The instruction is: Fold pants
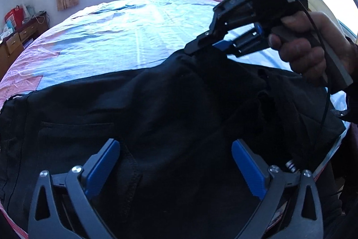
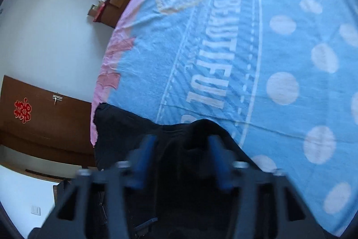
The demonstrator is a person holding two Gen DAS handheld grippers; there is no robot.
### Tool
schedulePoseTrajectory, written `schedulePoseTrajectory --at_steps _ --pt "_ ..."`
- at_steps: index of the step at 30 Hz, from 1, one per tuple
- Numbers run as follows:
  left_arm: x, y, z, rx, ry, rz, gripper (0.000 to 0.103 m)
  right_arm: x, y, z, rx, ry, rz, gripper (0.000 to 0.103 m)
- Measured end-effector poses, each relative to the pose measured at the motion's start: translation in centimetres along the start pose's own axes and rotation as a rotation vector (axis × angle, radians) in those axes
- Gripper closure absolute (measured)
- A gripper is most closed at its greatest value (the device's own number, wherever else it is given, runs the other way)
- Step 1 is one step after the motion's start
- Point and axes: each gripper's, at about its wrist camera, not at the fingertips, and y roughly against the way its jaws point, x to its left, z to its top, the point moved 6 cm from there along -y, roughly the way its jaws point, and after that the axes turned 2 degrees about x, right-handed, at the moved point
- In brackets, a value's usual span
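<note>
Left wrist view. Black pants (image 1: 156,118) lie across the near edge of the bed (image 1: 125,37), spread on the blue and pink bedsheet (image 1: 94,48), reaching toward the bed's left edge. A back pocket and seam show on the cloth. Left gripper (image 1: 175,168) hangs over the pants with its blue pads (image 1: 105,162) wide apart, nothing between them; whether it touches the fabric I cannot tell. Right gripper (image 1: 197,48), held in the person's right hand (image 1: 306,46), is pinched down on a raised peak of the pants toward the near right corner, cloth tented up beneath it. Window with curtains on the far wall, a wooden dresser (image 1: 20,37) past the left edge.

Right wrist view. Blurred close in. Right gripper (image 2: 179,162) has dark cloth bunched between its blue fingers (image 2: 143,160), the fingers drawn in around the bulk rather than fully together. Pants (image 2: 125,127) trail away to the pink left edge of the bedsheet (image 2: 279,59). Brown door (image 2: 44,122) beyond.

Risks, as I judge them:
- The grip looks to be on a small fold only; a quick lift could pull it free and drop the cloth in a heap.
- One-sided lifting, left gripper idle, may drag the pants skew and crease the fold line.
- The left portion lies near the bed's edge; a hard pull could slide it off.
</note>
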Motion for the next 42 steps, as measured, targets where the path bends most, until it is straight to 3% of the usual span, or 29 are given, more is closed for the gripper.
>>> schedulePoseTrajectory --at_steps 2,7,13,16,19,21,22,23,30,35,37,42 --pt "-0.1 -0.1 0.0 0.001 -0.010 0.010 0.000 0.0 -0.1 0.5 -0.023 0.002 -0.006 0.092" --pt "-0.3 -0.2 -0.3 -0.002 -0.018 0.023 0.000 0.2 -1.3 1.2 -0.034 0.031 -0.057 0.095" --pt "-0.4 -0.1 -0.5 -0.008 -0.027 0.042 0.000 -1.0 -1.9 1.8 -0.048 0.014 -0.049 0.098" --pt "-0.6 -0.1 -0.5 -0.003 -0.030 0.054 0.000 -0.3 -1.5 1.4 -0.039 0.089 -0.084 0.097" --pt "-0.7 0.0 -0.7 0.000 -0.029 0.059 0.000 0.5 0.4 1.2 -0.070 0.097 -0.057 0.093" --pt "-0.9 -0.1 -0.6 0.000 -0.032 0.064 0.000 1.2 2.7 0.8 -0.129 0.142 -0.107 0.077" --pt "-0.9 -0.1 -0.6 0.001 -0.030 0.067 0.000 1.5 3.7 0.5 -0.151 0.164 -0.144 0.060" --pt "-1.0 -0.2 -0.6 0.003 -0.028 0.068 0.000 1.9 5.1 -0.2 -0.174 0.179 -0.164 0.053" --pt "-0.5 1.2 -0.8 0.007 0.034 0.051 0.000 4.0 9.3 -7.9 -0.211 0.257 -0.138 0.053" --pt "-0.5 0.9 -1.9 0.014 -0.004 0.077 0.000 2.4 5.2 -13.1 -0.097 0.206 -0.100 0.053" --pt "-0.6 0.9 -1.9 0.009 -0.009 0.082 0.000 0.4 2.9 -13.7 -0.066 0.168 -0.157 0.052" --pt "1.3 3.2 -1.3 -0.037 0.004 0.079 0.000 -0.4 3.3 -13.4 -0.112 0.116 -0.087 0.052"
